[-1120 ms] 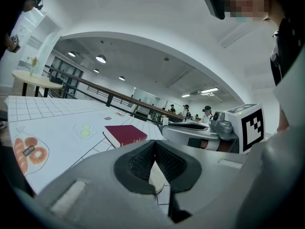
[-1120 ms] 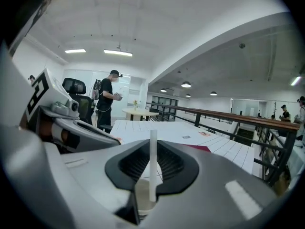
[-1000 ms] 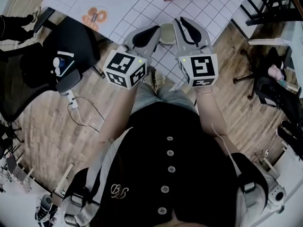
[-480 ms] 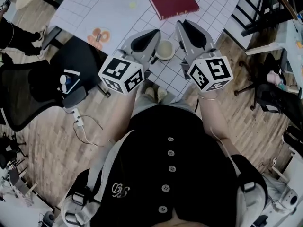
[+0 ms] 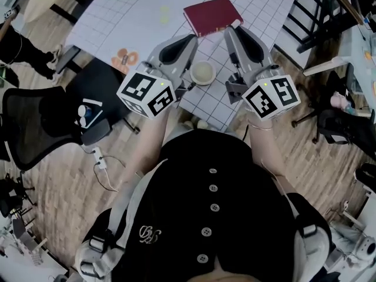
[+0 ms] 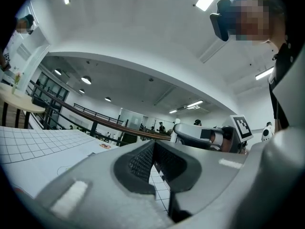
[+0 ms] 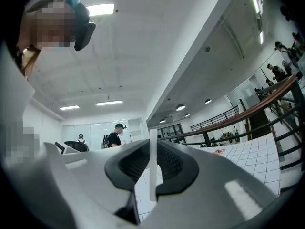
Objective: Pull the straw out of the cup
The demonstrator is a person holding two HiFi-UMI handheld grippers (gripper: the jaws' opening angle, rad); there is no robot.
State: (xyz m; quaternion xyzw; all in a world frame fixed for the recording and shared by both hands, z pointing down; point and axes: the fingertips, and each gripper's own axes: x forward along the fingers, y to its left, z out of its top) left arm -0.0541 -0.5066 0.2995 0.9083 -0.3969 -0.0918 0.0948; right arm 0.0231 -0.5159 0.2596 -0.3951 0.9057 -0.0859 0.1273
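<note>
A pale cup stands on the white gridded table, seen from above between my two grippers. My right gripper is raised above the table to the cup's right. In the right gripper view it is shut on a thin white straw that stands upright between its pads, clear of the cup. My left gripper hovers to the cup's left. In the left gripper view its pads meet with nothing between them. The cup shows in neither gripper view.
A dark red book lies on the table just beyond the grippers. An orange print marks the table's near left part. A black office chair stands at the left over wooden floor, and dark chairs at the right.
Both grippers have risen toward the head camera and look larger. The cup and table have slid down in the picture, with more of the red book in sight.
</note>
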